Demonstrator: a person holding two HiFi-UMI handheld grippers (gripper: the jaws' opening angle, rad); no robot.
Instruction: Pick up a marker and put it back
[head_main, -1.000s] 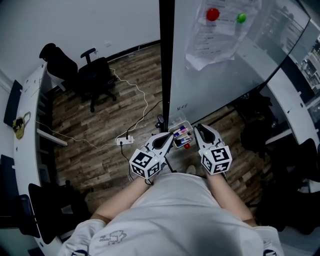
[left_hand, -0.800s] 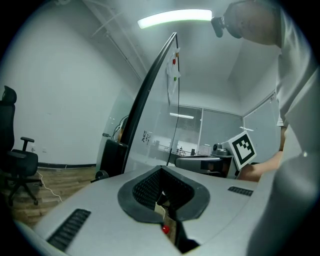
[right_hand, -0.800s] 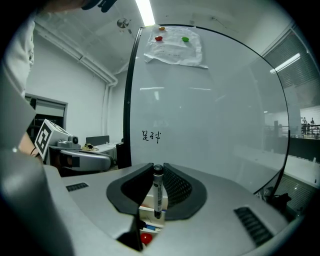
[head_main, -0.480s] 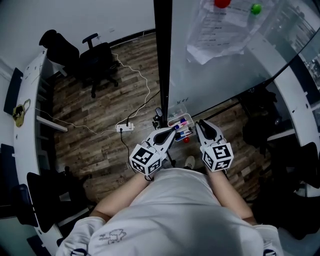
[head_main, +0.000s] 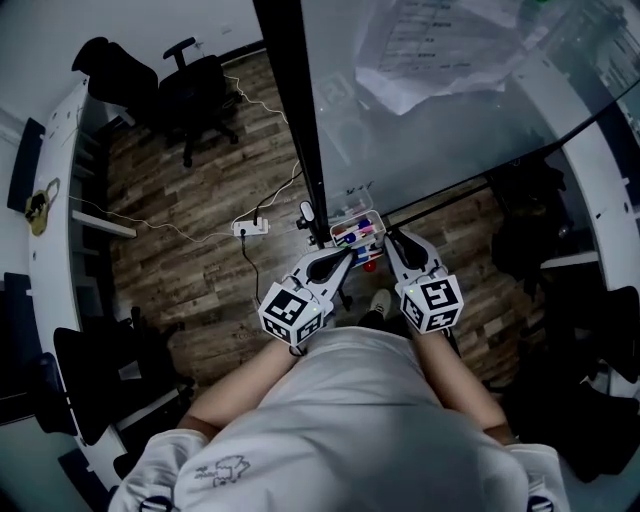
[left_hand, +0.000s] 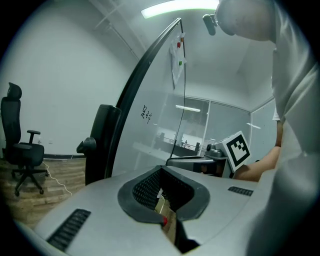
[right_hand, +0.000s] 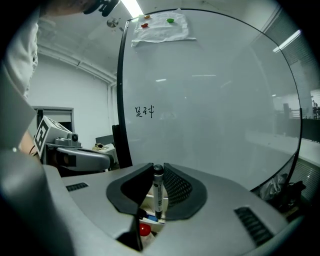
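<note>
My right gripper (right_hand: 158, 172) is shut on a black marker (right_hand: 158, 196), which stands upright between the pads, tip down. Under it sits a clear marker tray (right_hand: 147, 206) holding a blue cap (right_hand: 150, 218) and a red ball (right_hand: 144, 230). In the head view the right gripper (head_main: 390, 238) reaches the tray (head_main: 346, 221) at the foot of the whiteboard (head_main: 450, 120); several markers (head_main: 357, 233) lie inside. My left gripper (head_main: 349, 256) points at the tray's near side. Its jaws meet with nothing between them (left_hand: 162, 171).
The whiteboard's black frame post (head_main: 292, 120) rises just left of the tray. Papers (right_hand: 161, 24) hang high on the board under magnets. An office chair (head_main: 192, 92), a power strip (head_main: 252, 228) with its cable and a white desk (head_main: 52, 210) stand to the left.
Both grippers have sunk toward the marker tray, the right one carrying the marker. The head view has swung, so the board's post sits further left.
</note>
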